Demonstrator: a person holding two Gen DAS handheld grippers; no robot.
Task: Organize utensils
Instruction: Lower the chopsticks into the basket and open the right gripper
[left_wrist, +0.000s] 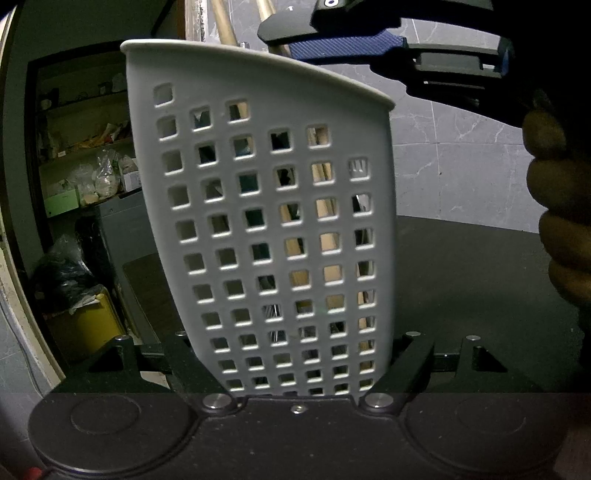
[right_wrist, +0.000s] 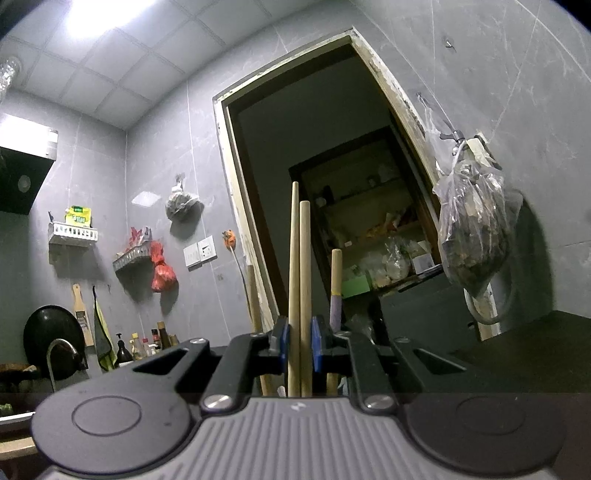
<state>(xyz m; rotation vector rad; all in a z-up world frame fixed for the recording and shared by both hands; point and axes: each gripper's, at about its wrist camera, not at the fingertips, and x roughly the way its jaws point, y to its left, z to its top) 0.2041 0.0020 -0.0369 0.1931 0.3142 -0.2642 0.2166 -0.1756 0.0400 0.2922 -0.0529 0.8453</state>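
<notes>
White perforated utensil holder fills the left wrist view, clamped at its base betw. the left gripper jaws, one finger at 7 o'clock, the other at 5; it stands tilted on the dark surface. Thru the square holes: wooden sticks and dark utensils already inside, kinds unclear. At 1 o'clock above the rim, the right gripper w/ blue pads, a person's hand on its grip at 3 o'clock.

Right wrist view: right gripper jaws pinched on a pair of wooden chopsticks, upright, tips near 12 o'clock. A third wooden handle w/ purple band stands just beside, at 1 o'clock, outside the jaws.

Judgement: step in hand is dropping the pair into the holder. Best done w/ holder kept steady, chopsticks kept vertical, lower ends over the opening and clear of the rim before release; the handles already standing there could block entry.

No legible brand, label or writing in either view.
</notes>
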